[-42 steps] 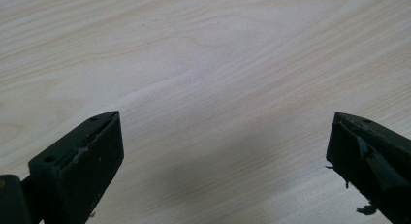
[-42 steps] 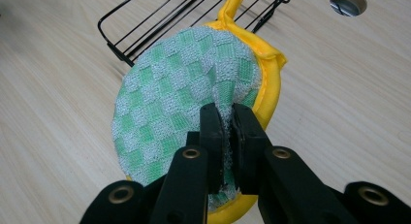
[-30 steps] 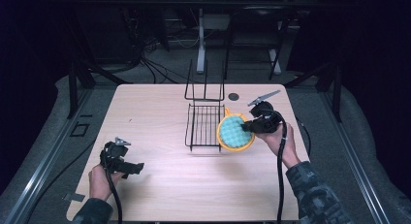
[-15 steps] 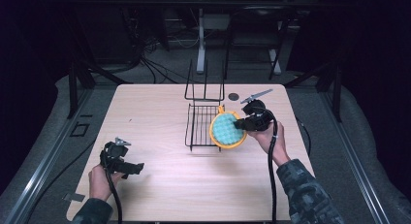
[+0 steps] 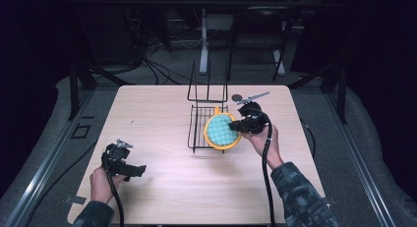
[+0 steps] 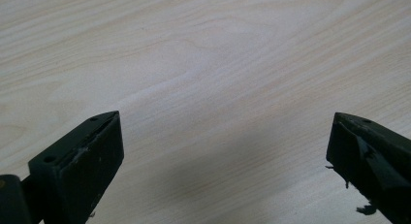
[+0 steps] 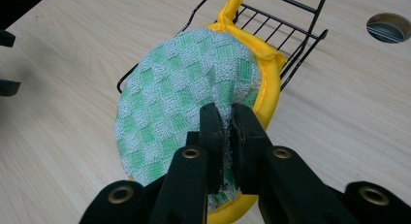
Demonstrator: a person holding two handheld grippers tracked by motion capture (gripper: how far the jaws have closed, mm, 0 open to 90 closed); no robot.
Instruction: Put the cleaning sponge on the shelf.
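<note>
Pale wood tabletop (image 5: 162,114) under a dark room: the right gripper (image 7: 225,122) pinches the mesh face of a round green-checked, yellow-rimmed scrubber (image 7: 184,112) over the right edge of a black wire rack (image 5: 199,126), while the left gripper (image 6: 223,151), jaws spread wide, hovers over bare wood near the front left.

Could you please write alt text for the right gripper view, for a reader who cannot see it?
The right gripper pinches the green-checked mesh face of a round, yellow-edged scrubbing pad, holding it over a black wire rack on a pale wooden table. A round hole sits in the tabletop beyond the rack.
</note>
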